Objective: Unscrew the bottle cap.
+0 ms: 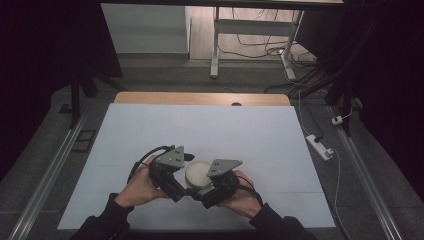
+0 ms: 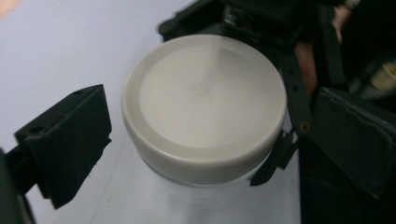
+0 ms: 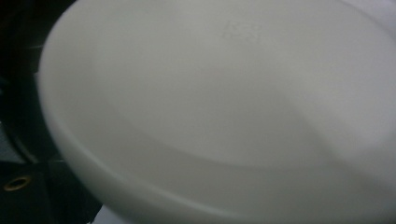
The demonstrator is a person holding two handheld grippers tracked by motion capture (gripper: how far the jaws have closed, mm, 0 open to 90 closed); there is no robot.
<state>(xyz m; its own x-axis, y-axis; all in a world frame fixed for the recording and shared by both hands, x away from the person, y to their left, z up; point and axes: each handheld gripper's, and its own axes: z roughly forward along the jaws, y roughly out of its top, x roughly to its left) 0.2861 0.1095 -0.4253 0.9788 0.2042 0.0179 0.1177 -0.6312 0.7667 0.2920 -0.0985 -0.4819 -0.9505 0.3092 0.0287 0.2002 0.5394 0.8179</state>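
The left gripper (image 1: 176,176) is sitting low over the near middle of the table, its jaws spread wide on either side of a white jar (image 1: 198,174). In the left gripper view one jaw is standing clear of the jar's side with a gap of bare table between them, and the other jaw is off to the far side by the lid's edge, so this gripper (image 2: 201,140) is released, not clamping anything. The right gripper (image 1: 216,186) is pressing in from the opposite side, just beside the jar; its own view is so close to the lid (image 3: 224,107) that I cannot tell whether its jaws are gripping or loose. The jar is standing upright between the two grippers, its pale round lid (image 2: 204,100) seated flat on top of the clear body. Both hands are holding the grippers from the near edge. The jar is resting on the white sheet (image 1: 200,125) covering the table.
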